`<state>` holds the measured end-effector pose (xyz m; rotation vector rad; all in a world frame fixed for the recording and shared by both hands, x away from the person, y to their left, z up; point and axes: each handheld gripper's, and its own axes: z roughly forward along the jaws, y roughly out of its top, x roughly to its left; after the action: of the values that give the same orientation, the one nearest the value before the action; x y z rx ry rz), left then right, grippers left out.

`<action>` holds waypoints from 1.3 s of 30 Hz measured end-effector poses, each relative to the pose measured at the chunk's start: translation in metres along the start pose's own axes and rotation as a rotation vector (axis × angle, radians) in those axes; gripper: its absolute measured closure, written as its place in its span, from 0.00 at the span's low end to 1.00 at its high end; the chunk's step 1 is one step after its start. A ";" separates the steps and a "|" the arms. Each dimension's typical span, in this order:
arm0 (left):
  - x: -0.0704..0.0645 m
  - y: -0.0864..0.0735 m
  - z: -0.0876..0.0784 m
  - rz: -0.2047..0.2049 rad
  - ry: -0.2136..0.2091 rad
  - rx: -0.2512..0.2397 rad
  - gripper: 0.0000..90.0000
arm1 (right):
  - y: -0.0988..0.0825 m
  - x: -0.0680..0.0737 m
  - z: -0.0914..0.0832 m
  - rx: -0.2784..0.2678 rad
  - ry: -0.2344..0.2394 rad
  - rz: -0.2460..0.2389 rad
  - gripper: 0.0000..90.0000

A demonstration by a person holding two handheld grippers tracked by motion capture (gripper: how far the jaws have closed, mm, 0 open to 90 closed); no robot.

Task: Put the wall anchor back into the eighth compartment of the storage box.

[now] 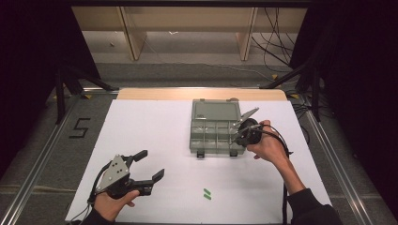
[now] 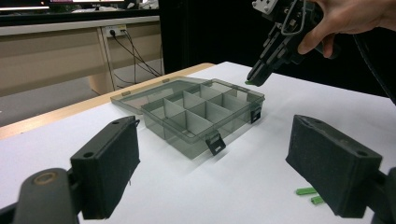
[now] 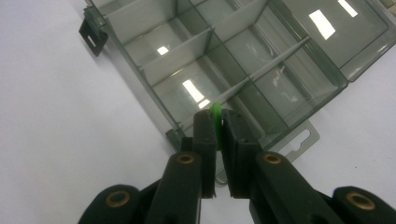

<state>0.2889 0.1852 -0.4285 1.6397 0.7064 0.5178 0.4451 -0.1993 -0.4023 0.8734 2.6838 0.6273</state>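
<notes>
Green piece (image 3: 215, 112) is sitting pinched between the right tool's (image 3: 218, 122) jaws, poking out at their tips, and it is hovering over the near right corner of the box (image 1: 216, 136). That smoky clear box is lying open on the white counter (image 1: 155, 136), lid (image 1: 216, 111) folded flat behind it, dividers splitting it into compartments. The right hand (image 1: 270, 145) is angling its tool down toward the box. Over on the near left, the left tool (image 1: 149, 164) is resting low with jaws spread wide, gripping nothing. Two more green pieces (image 1: 207, 193) are lying together on the counter near the front edge, well apart from the box.
</notes>
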 end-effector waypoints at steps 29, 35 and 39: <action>-0.001 0.000 0.000 -0.009 0.004 -0.001 0.18 | 0.001 -0.015 0.022 0.029 -0.022 0.016 0.94; 0.000 0.000 0.000 0.000 0.000 -0.002 0.18 | 0.002 -0.013 0.021 0.001 -0.017 0.055 0.71; 0.000 0.000 -0.001 0.007 0.001 -0.004 0.18 | 0.004 -0.012 0.017 -0.059 -0.037 0.048 0.53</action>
<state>0.2884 0.1856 -0.4281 1.6389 0.7005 0.5245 0.4630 -0.1981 -0.4143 0.9267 2.6049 0.6905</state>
